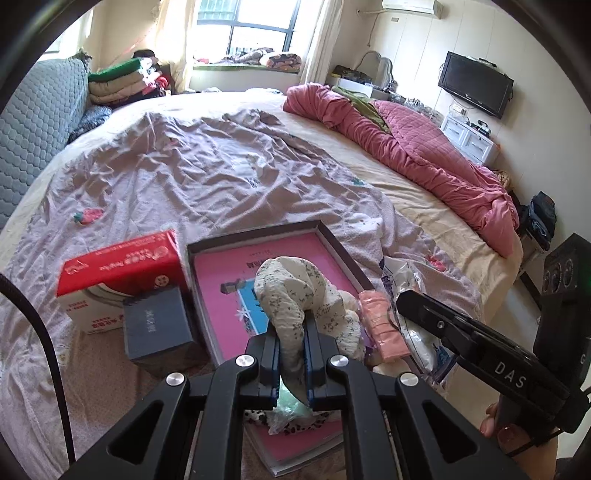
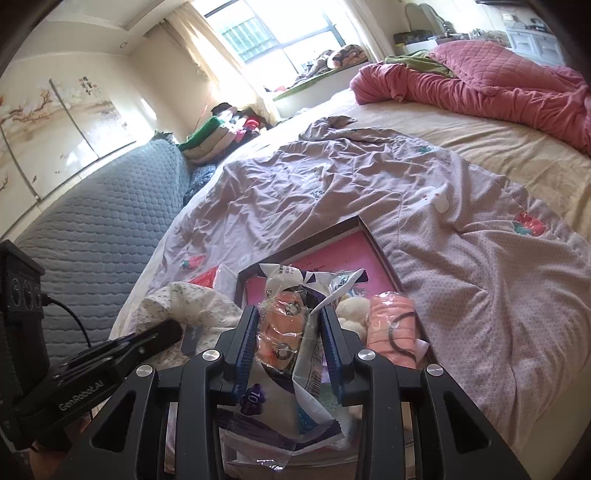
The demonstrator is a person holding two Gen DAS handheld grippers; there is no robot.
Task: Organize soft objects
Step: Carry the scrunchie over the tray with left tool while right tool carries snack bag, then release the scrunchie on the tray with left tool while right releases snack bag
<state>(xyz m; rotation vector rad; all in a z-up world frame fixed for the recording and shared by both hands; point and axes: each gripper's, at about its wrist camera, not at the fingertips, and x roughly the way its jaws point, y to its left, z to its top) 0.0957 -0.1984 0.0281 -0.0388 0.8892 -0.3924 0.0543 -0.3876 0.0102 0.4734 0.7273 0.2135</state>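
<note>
Two wrist fisheyes, both low over the near end of the bed, facing the window wall

Left wrist view looks along its hand-held gripper (image 1: 291, 343) from close above the shallow pink-lined box (image 1: 328, 236), up the bed (image 1: 417, 192) toward the window (image 1: 255, 33); the wall TV (image 1: 476, 85) sits far right, and the right hand-held gripper's body enters at lower right. Right wrist view looks along its own hand-held gripper (image 2: 288, 332), rolled so the bed (image 2: 491, 147) tilts, very near the same box (image 2: 373, 236); the left unit shows at lower left. Both views share the box, the lilac sheet (image 1: 207, 166) (image 2: 332, 177), the pink quilt (image 1: 424, 144) (image 2: 498, 92), the grey headboard (image 1: 37, 122) (image 2: 99, 221) and the window (image 2: 266, 33)
</note>
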